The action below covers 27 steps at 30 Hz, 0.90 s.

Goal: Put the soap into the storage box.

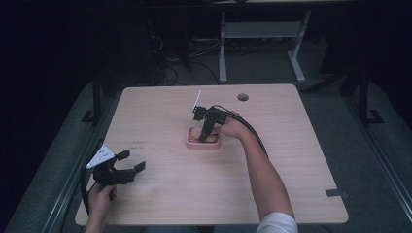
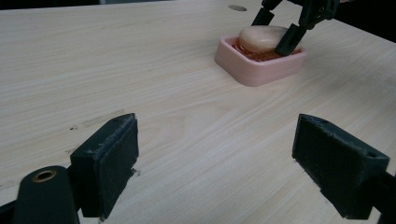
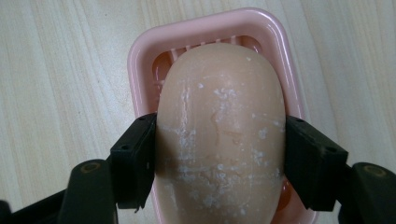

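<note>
A pale, beige soap bar [image 3: 219, 116] lies in a pink soap dish [image 3: 205, 32] near the middle of the wooden table [image 1: 291, 160]. My right gripper [image 3: 219, 161] comes down over the dish, both pads pressed against the bar's sides, shut on it. From the left gripper view, the soap bar [image 2: 259, 38] rests in the dish [image 2: 261, 72] with the right gripper [image 2: 274, 33] astride it. My left gripper [image 1: 133, 160] is held low at the table's front left, far from the dish. It stands open [image 2: 215, 163] with only bare wood between its pads.
A round cable hole [image 1: 243, 97] sits near the table's far edge. A dark strip of tape [image 1: 336, 193] marks the front right edge. Behind the table stands a white desk frame [image 1: 262, 34] on a dark floor.
</note>
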Motion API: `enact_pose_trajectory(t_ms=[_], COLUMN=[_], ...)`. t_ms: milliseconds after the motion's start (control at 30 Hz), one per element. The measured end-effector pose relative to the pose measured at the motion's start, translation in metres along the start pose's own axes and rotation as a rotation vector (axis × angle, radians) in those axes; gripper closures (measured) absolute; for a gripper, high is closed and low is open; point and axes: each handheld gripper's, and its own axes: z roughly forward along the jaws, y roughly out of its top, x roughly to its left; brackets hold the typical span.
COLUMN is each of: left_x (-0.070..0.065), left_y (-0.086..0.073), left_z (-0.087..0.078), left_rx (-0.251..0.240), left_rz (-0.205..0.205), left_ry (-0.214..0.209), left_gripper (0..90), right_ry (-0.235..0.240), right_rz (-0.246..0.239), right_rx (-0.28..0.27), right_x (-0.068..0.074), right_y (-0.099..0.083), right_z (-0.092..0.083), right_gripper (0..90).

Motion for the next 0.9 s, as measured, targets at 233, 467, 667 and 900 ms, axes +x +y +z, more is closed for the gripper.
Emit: enact_pose_trajectory(t_ms=[233,467,667,900], left_x=[-0.0001,-0.0001,0.0,-0.0001], left_y=[0.0,0.0001,0.0001,0.0001], left_z=[-0.0001,-0.0001,-0.0002,-0.0001], left_rx=[-0.002,-0.002,-0.001,-0.002], left_rz=[-0.001,-0.002,0.0,-0.002], left_ry=[-0.001,0.0,0.0,-0.001], left_gripper=[14.3,14.2,14.3,14.3], right_ry=[-0.001,-0.001,0.0,0.0], right_rz=[-0.003,-0.005,-0.004,-0.002], right_rx=[0.001,0.0,-0.001,0.0], right_x=[0.0004,0.0001,0.0,-0.0007], right_y=[0.001,0.0007,0.0008,0.0001], right_z=[0.0004,0.0003,0.0004,0.0003], right_gripper=[31.6,31.6,31.6,31.6])
